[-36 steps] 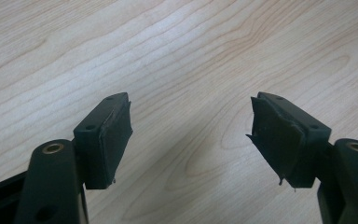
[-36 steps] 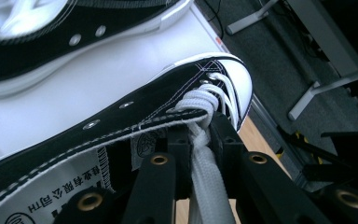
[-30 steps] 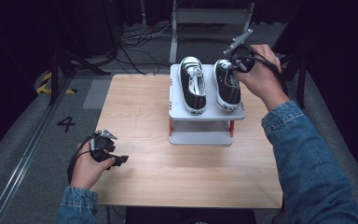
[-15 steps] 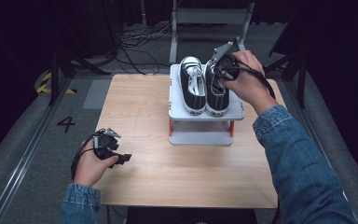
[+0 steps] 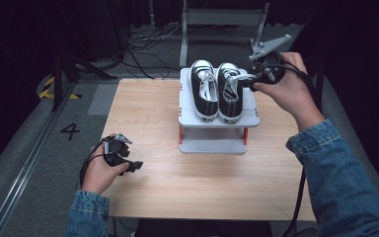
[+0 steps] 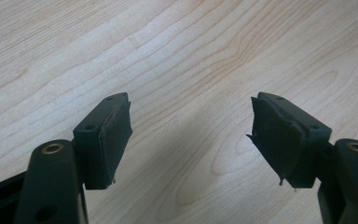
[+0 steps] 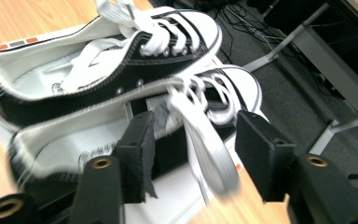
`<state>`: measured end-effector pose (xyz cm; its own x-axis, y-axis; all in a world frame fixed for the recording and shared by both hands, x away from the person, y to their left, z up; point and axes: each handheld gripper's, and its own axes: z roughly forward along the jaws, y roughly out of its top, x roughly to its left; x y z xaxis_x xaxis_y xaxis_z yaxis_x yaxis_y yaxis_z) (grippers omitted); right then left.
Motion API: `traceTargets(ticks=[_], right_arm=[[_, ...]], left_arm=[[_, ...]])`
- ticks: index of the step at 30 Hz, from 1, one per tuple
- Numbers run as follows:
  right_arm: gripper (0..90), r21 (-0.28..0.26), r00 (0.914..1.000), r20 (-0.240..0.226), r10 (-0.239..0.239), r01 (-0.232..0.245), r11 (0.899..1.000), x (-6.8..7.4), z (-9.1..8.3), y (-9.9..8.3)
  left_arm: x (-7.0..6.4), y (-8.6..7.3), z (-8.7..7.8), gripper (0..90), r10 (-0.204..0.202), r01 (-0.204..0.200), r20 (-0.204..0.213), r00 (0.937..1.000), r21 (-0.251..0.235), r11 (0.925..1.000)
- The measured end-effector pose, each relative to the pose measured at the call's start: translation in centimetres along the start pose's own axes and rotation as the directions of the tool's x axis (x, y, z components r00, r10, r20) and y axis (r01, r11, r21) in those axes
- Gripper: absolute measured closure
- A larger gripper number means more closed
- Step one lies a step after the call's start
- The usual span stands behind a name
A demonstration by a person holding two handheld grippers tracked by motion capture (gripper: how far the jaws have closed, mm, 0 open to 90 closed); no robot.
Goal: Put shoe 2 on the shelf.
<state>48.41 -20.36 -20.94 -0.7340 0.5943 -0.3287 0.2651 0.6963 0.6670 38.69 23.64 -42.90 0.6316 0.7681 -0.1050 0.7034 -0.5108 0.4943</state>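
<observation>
The right claw (image 7: pixel 191 154) stands open astride the right shoe's (image 5: pixel 229 92) side wall on the white rack (image 5: pixel 249 121); closing may catch only the lace (image 7: pixel 205 140), seemingly between the jaws, tipping the shoe.

Both forearms wear blue denim sleeves with cuffs. Each hand carries a black gripper: left gripper (image 5: pixel 137 165), right gripper (image 5: pixel 240 78). Fingers (image 6: pixel 106 135) are matte black blocks with frayed pads, fixed by brass-ringed screws. Black cables trail; grey three-cornered plates sit on top.
</observation>
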Motion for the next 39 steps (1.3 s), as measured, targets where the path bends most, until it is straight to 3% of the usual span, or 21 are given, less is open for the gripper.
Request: traceTargets(ticks=[4, 9, 12, 13, 14, 18, 19, 23, 28, 29, 31, 35, 37, 38, 39], right_arm=[[42.4, -0.035, 0.9986, 0.001, 0.053, -0.053, 0.998, -0.5, -2.2, -1.9], [38.9, -0.053, 0.9927, 0.020, 0.119, -0.118, 0.992, -1.2, -4.9, -5.7], [38.0, -0.064, 0.9875, 0.011, 0.157, -0.156, 0.986, -1.4, -5.8, -8.2], [38.0, -0.064, 0.9875, 0.011, 0.157, -0.156, 0.986, -1.4, -5.8, -8.2], [37.5, -0.063, 0.9829, 0.014, 0.184, -0.182, 0.981, -1.6, -6.3, -10.2], [36.1, -0.061, 0.9759, 0.016, 0.217, -0.216, 0.974, -1.5, -6.7, -12.9], [36.1, -0.052, 0.9715, 0.007, 0.237, -0.236, 0.970, -1.3, -6.6, -14.7], [35.8, -0.022, 0.9633, -0.018, 0.268, -0.268, 0.963, -0.6, -5.8, -17.9], [35.0, 0.013, 0.9255, -0.108, 0.363, -0.364, 0.931, 1.0, -3.9, -22.5], [35.0, 0.013, 0.9255, -0.108, 0.363, -0.364, 0.931, 1.0, -3.9, -22.5], [35.0, 0.056, 0.9154, -0.112, 0.387, -0.383, 0.922, 2.0, -2.3, -25.2], [38.8, 0.071, 0.9053, -0.103, 0.412, -0.407, 0.911, 3.3, -0.3, -28.0], [38.4, 0.095, 0.9070, -0.097, 0.410, -0.401, 0.911, 3.6, 0.6, -28.9], [38.4, 0.101, 0.9159, -0.077, 0.394, -0.386, 0.917, 4.0, 1.3, -29.9], [38.4, 0.101, 0.9159, -0.077, 0.394, -0.386, 0.917, 4.0, 1.3, -29.9]], left_arm=[[0.0, 0.5, 0.0, 28.5, 0.006, -0.006, 0.003, 1.0000, -0.004, 1.0000], [0.4, 0.9, 0.3, 28.1, 0.004, -0.004, -0.004, 1.0000, 0.004, 1.0000], [0.6, 1.0, 0.3, 28.0, 0.008, -0.008, -0.005, 1.0000, 0.008, 0.9999], [0.6, 1.0, 0.3, 27.8, 0.008, -0.008, -0.005, 1.0000, 0.008, 0.9999], [0.7, 1.0, 0.4, 27.8, 0.002, -0.002, -0.005, 1.0000, 0.014, 0.9999], [0.7, 1.0, 0.5, 27.7, -0.004, 0.004, -0.006, 1.0000, 0.018, 0.9998], [0.8, 0.9, 0.5, 27.2, -0.005, 0.005, -0.005, 1.0000, 0.025, 0.9997], [0.8, 0.8, 0.7, 25.8, -0.007, 0.007, -0.008, 0.9999, 0.040, 0.9992], [0.9, 0.6, 0.8, 25.8, -0.004, 0.004, -0.007, 1.0000, 0.052, 0.9986], [0.9, 0.6, 0.8, 25.8, -0.004, 0.004, -0.007, 1.0000, 0.052, 0.9986], [0.8, 0.6, 1.0, 25.8, -0.006, 0.006, -0.007, 1.0000, 0.056, 0.9984], [0.7, 0.6, 1.2, 25.8, -0.002, 0.002, -0.002, 1.0000, 0.059, 0.9983], [0.7, 0.5, 1.3, 25.8, -0.008, 0.008, -0.002, 1.0000, 0.061, 0.9981], [0.8, 0.5, 1.4, 25.8, -0.005, 0.005, -0.004, 1.0000, 0.068, 0.9977], [0.8, 0.5, 1.4, 25.8, -0.005, 0.005, -0.004, 1.0000, 0.068, 0.9977]])
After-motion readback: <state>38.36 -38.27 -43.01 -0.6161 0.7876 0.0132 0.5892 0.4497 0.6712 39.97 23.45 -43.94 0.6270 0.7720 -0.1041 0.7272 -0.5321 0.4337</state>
